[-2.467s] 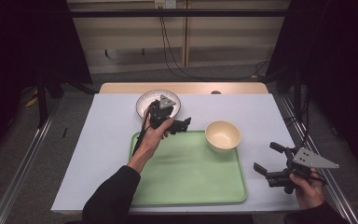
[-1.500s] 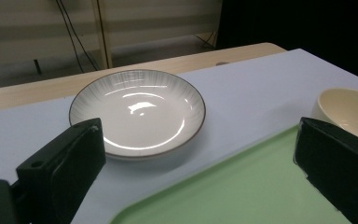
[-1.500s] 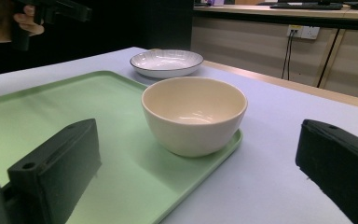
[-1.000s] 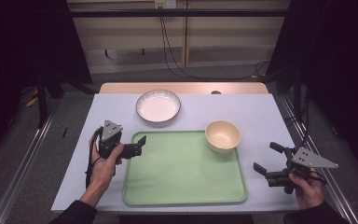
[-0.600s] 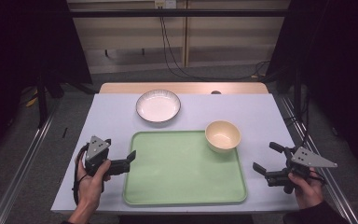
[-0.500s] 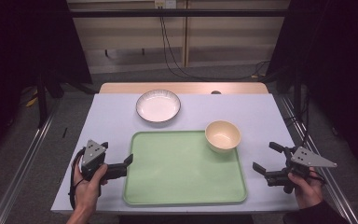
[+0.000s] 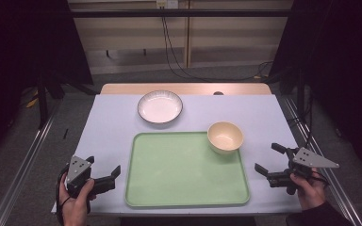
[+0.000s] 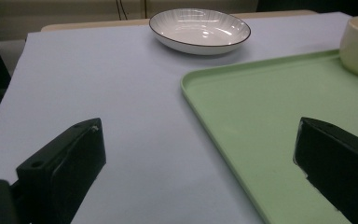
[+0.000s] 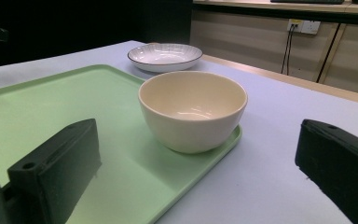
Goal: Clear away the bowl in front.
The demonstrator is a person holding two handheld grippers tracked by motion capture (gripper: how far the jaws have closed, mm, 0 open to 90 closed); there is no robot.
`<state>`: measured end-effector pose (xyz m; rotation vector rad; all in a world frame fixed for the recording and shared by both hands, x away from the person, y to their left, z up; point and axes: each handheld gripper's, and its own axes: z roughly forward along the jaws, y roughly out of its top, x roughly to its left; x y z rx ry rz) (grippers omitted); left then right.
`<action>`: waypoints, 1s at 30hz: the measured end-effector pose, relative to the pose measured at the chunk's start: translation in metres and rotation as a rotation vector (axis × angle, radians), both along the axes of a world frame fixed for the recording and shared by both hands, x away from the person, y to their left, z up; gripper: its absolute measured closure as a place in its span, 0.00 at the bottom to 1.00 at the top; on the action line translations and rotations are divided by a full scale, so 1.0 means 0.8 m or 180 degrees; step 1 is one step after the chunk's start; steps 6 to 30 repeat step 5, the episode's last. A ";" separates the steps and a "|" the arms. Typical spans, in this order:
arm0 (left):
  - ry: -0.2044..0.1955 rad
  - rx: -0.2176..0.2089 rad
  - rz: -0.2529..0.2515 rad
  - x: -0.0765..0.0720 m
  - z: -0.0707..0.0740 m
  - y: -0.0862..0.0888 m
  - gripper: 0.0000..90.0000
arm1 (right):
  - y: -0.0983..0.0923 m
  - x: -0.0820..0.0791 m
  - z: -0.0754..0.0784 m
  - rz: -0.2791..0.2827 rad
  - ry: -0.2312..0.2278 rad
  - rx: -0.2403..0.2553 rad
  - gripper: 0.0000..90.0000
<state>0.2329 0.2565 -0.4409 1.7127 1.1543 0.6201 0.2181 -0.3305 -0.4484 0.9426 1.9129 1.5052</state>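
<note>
The cream bowl [image 7: 225, 137] sits in the far right corner of the green tray [image 7: 184, 188], its foot just inside the raised lip, which would keep it from sliding off onto the table [image 7: 113, 127]; in the right gripper view it stands upright and empty, straight ahead between the jaws. The right gripper [image 7: 269, 162] hovers near the table's right edge, close to the near right corner, jaws wide apart and aimed at the bowl, which reads as a ready stance for a reach at its rim. The left gripper [image 7: 104, 171] is held low near the near left corner, just beside the tray's left edge, its jaws likewise spread and empty; its own view looks along the tray's lip toward the white plate [image 7: 160, 106], which lies off the tray toward the far edge, well apart from the bowl. Most of the tray floor is bare, so there is ample room to set something down there, and the strip of table between plate and tray offers an unobstructed path from either side.
</note>
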 end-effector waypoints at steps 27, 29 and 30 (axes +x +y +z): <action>-0.0048 -0.0035 0.0030 -0.007 0.002 0.003 0.02 | 0.000 0.000 -0.001 -0.0058 0.0072 -0.0049 0.00; -0.0048 -0.0035 0.0030 -0.007 0.002 0.003 0.02 | 0.000 0.000 -0.001 -0.0058 0.0072 -0.0049 0.00; -0.0048 -0.0035 0.0030 -0.007 0.002 0.003 0.02 | 0.000 0.000 -0.001 -0.0058 0.0072 -0.0049 0.00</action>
